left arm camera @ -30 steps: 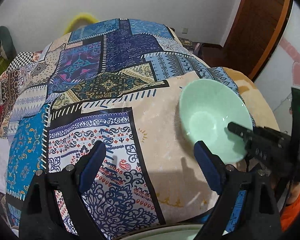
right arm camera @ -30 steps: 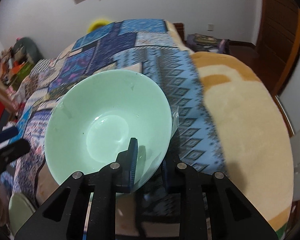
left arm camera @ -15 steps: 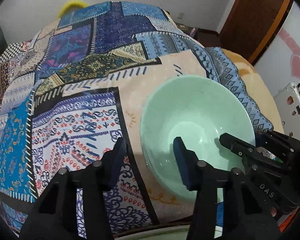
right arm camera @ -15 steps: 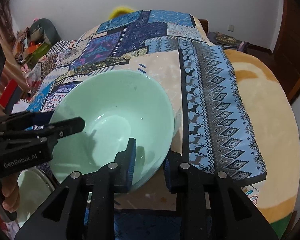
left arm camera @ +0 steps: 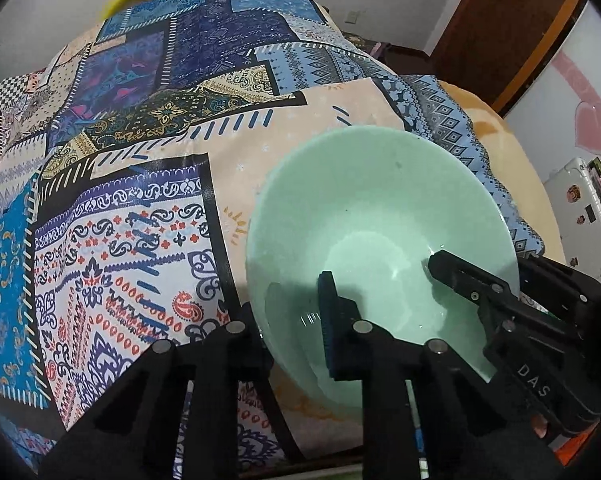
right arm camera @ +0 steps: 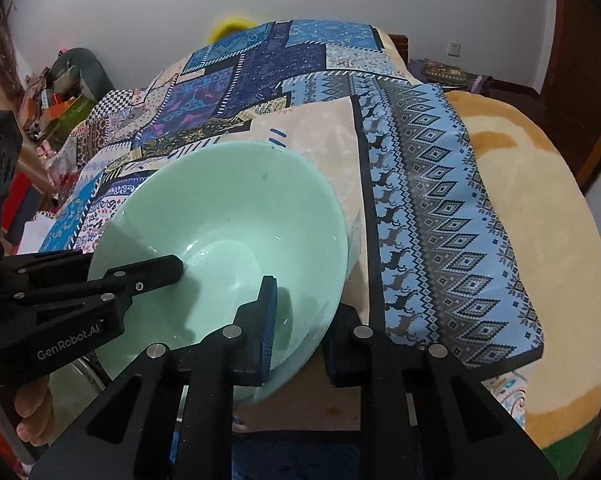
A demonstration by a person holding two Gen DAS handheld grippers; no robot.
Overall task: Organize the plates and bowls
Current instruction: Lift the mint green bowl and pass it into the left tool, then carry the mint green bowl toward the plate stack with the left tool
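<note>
Mint bowl (left arm camera: pixel 380 216) on patterned bedspread (left arm camera: pixel 132 184), rim pinched by right claw (right arm camera: pixel 300 320), left claw (left arm camera: pixel 288 320) closing on it.

left gripper (left arm camera: pixel 288 320): black, angled steeply down, jaws closing, one finger inside and one outside the pale green glazed bowl's (left arm camera: pixel 380 216) near rim | right gripper (right arm camera: pixel 300 320): black, angled down, clamped across the rim | bare hand (right arm camera: pixel 32 416) under left gripper
</note>
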